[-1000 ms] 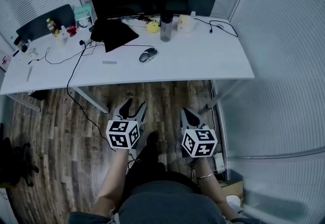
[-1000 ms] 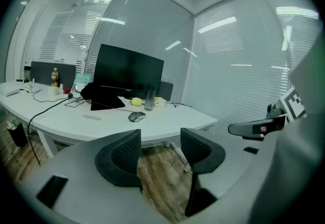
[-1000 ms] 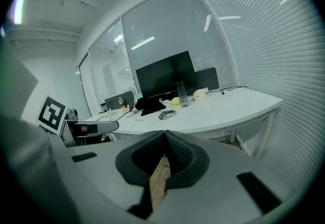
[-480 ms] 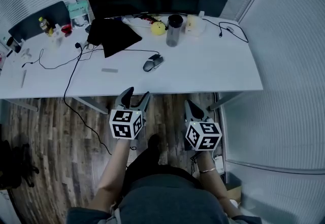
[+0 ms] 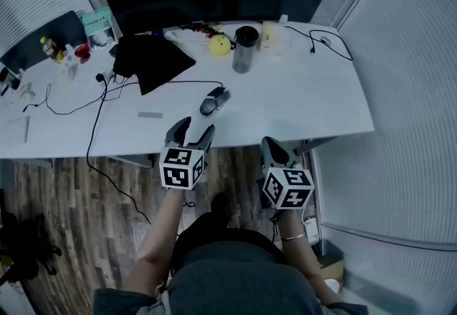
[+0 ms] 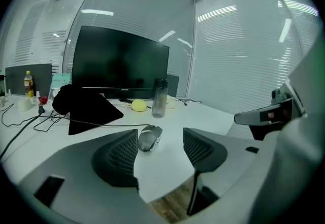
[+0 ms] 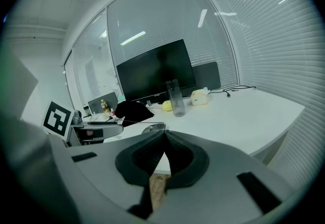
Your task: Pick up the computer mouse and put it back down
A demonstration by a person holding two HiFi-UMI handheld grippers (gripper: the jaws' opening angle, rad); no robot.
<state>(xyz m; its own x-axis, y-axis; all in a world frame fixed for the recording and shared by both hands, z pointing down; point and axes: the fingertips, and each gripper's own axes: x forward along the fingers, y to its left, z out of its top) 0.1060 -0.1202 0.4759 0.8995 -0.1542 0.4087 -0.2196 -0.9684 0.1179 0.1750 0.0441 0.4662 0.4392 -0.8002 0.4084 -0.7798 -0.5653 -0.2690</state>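
At the front edge of the desk [image 5: 300,103], both grippers hang side by side, aimed inward and a bit down. Step in hand: approach / pre-grasp. Nothing lifted yet.

Computer mouse [image 5: 213,101]: flat on the desktop, ahead of the left gripper [image 5: 194,129] and apart from it. Its black cable [image 5: 171,83] runs off left toward the black cloth [image 5: 151,60]. The tumbler [image 5: 244,49] stands farther back, well apart from the mouse.

Left gripper: jaws spread wide and have just been opening, nothing between the pads. In the left gripper view the mouse shows through the gap but beyond the tips. It sits offset toward the left jaw, not centred.

Right gripper [image 5: 270,143]: jaws pressed together tip to tip, empty. It's beside the left one, to its right. Looks like a bystander for this task.

Next move, my read:
- Push the left gripper forward over the desktop until the pads bracket the mouse body.
- Shift slightly to its left so the mouse centres in the gap.
- The mouse lies skewed to the gripper's line. Turn the wrist so the pads land on the long sides, not nose and tail.
- Come down low enough to catch the sides under the curved top, without scraping the desk.
- Then close. The shell looks smooth and rounded, so a high grip will likely squeeze it out.
- Keep the lift modest. The cable stays attached and can drag or tug the mouse round.
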